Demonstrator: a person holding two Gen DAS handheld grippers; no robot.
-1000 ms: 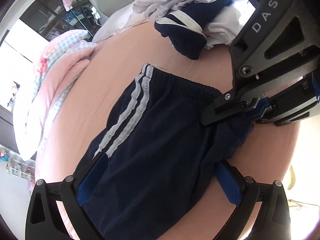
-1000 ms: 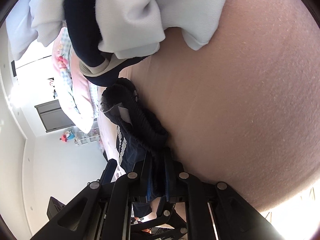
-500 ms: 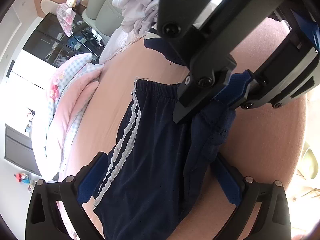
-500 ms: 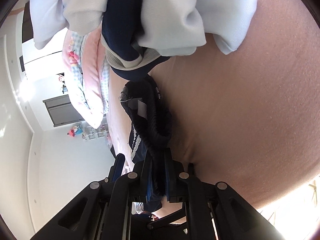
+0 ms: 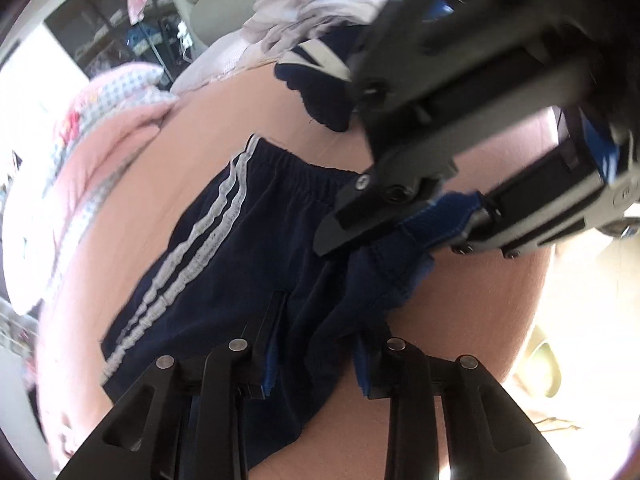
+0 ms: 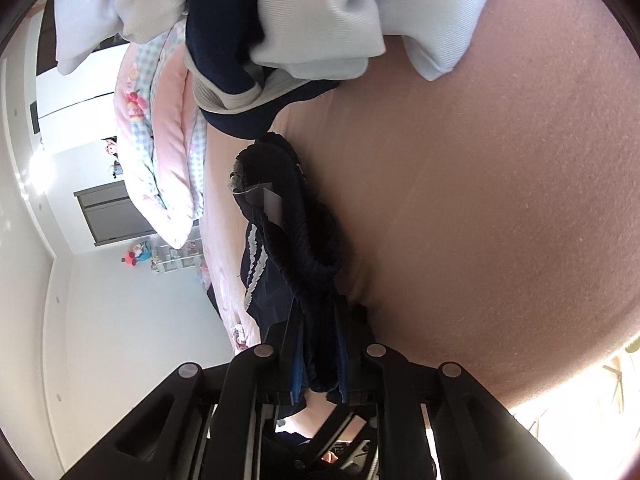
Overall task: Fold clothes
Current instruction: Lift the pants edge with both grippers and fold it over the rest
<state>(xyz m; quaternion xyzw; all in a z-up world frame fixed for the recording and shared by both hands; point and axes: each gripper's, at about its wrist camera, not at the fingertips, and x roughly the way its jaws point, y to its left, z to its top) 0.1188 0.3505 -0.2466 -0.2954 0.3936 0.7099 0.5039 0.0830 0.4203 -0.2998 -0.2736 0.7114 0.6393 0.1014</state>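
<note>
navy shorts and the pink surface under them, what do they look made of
Navy shorts: thin soft woven or knit fabric, probably synthetic sportswear, matte; it bunches easily, has a gathered elastic waistband and white woven side stripes. Pink surface: matte cloth, likely a bedsheet; fine grainy weave, dimples near the shorts.

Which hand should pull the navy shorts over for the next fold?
Left, probably: the left tongs are closing on bunched fabric of the shorts, while the right tongs are opening around the waistband, so that grip looks unreliable.

White walls (image 6: 132,320), grey door (image 6: 112,216), pink quilt (image 6: 168,128), bright daylight
</note>
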